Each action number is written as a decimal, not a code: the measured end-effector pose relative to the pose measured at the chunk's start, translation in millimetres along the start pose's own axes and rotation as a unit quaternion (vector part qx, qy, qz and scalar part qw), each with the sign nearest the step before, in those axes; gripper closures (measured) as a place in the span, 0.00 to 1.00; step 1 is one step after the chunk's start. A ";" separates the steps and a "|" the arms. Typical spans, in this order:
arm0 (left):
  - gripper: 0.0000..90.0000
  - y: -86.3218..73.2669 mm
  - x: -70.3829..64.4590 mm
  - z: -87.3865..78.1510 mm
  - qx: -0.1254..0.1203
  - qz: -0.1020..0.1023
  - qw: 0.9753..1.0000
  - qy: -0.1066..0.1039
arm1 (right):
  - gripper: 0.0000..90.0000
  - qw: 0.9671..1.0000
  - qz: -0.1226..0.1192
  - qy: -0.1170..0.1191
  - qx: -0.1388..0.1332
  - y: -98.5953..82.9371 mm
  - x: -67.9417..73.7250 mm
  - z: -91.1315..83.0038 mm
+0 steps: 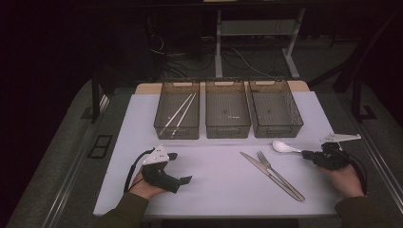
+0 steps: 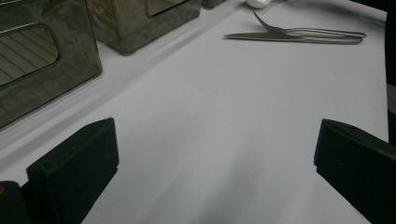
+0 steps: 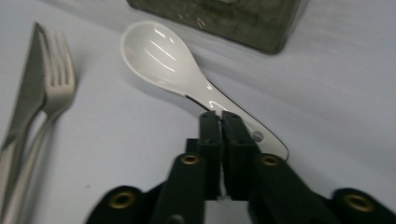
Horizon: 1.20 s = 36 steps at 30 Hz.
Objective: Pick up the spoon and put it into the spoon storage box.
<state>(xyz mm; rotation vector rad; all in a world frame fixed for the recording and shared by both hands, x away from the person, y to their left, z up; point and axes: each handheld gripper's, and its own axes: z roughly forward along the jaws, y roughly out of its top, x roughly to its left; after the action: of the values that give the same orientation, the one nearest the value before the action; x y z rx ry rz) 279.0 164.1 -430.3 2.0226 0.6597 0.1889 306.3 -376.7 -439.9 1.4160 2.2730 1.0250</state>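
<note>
The right gripper [image 1: 308, 154] has its fingers pressed together on the handle of the white spoon [image 1: 283, 147], which lies on the table [image 1: 214, 185] at the right, just near of the rightmost bin [image 1: 275, 113]. Left of the spoon, a knife [image 1: 266, 173] and fork [image 1: 278, 175] lie side by side, touching. The left gripper [image 1: 179, 167] rests at the near left, fingers wide apart over bare table. Chopsticks [image 1: 180, 110] lie in the left bin [image 1: 177, 109].

No legible text (any view).
</note>
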 end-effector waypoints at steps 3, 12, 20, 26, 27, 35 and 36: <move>0.00 -0.1 -0.3 -0.1 0.000 -0.001 1.000 0.000 | 0.81 1.000 0.006 0.019 -0.017 3.4 2.6 -6.0; 0.00 0.2 -0.4 1.6 0.003 -0.001 1.000 -0.003 | 0.55 0.998 -0.005 0.048 -0.047 22.0 7.9 -6.7; 0.00 0.3 -0.3 1.6 0.001 0.000 1.000 -0.005 | 0.49 0.997 -0.018 0.052 -0.049 40.5 13.8 7.4; 0.00 0.2 -1.1 1.9 0.000 0.000 1.000 -0.006 | 0.49 0.997 -0.021 0.061 -0.044 50.8 17.1 21.9; 0.00 0.2 -1.1 1.9 -0.001 0.000 1.000 -0.006 | 0.49 0.997 -0.023 0.061 -0.044 52.1 17.4 24.6; 0.00 0.4 -1.4 1.7 0.001 0.001 1.000 -0.008 | 0.49 0.998 -0.021 0.061 -0.028 56.1 17.0 42.0; 0.00 0.4 -1.5 1.6 0.001 0.001 1.000 -0.008 | 0.49 0.998 -0.021 0.062 -0.023 55.3 17.1 43.4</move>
<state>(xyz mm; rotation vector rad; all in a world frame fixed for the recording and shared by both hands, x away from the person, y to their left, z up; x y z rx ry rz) 278.6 161.9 -430.6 2.0242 0.6473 0.1740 359.5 -328.6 -430.4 1.3140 2.3387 1.1731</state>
